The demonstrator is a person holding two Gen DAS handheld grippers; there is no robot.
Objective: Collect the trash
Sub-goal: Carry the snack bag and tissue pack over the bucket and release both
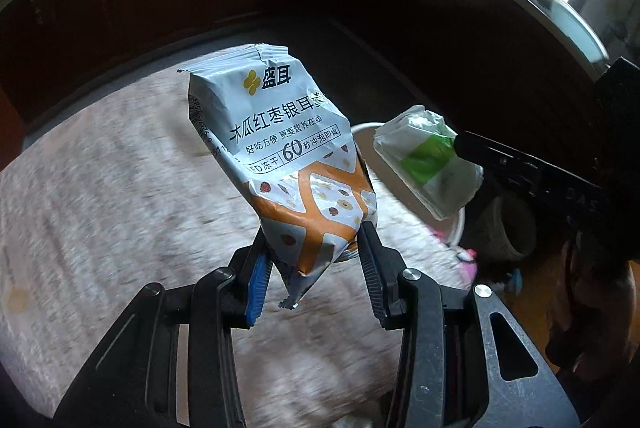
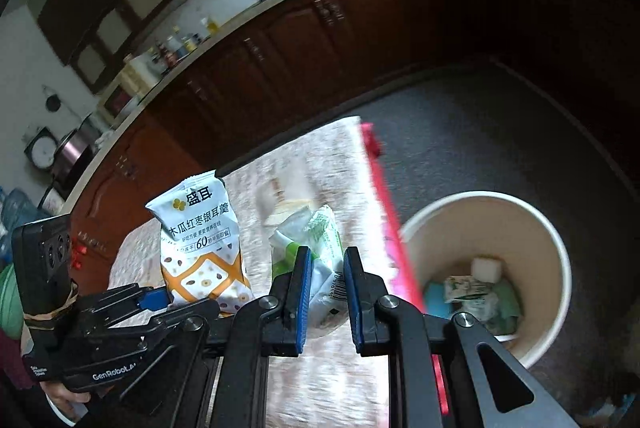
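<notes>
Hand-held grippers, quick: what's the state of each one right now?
Left hand-held gripper: closed on the snack packet.
Right hand-held gripper: closed on the green-and-white wrapper.

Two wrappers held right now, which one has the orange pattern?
The white snack packet in the left tongs: orange lattice on its lower half. The wrapper in the right tongs is white with green.

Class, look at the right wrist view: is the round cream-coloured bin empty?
No: the round cream-coloured bin already holds a white block and crumpled green-and-white wrappers at its bottom.
</notes>
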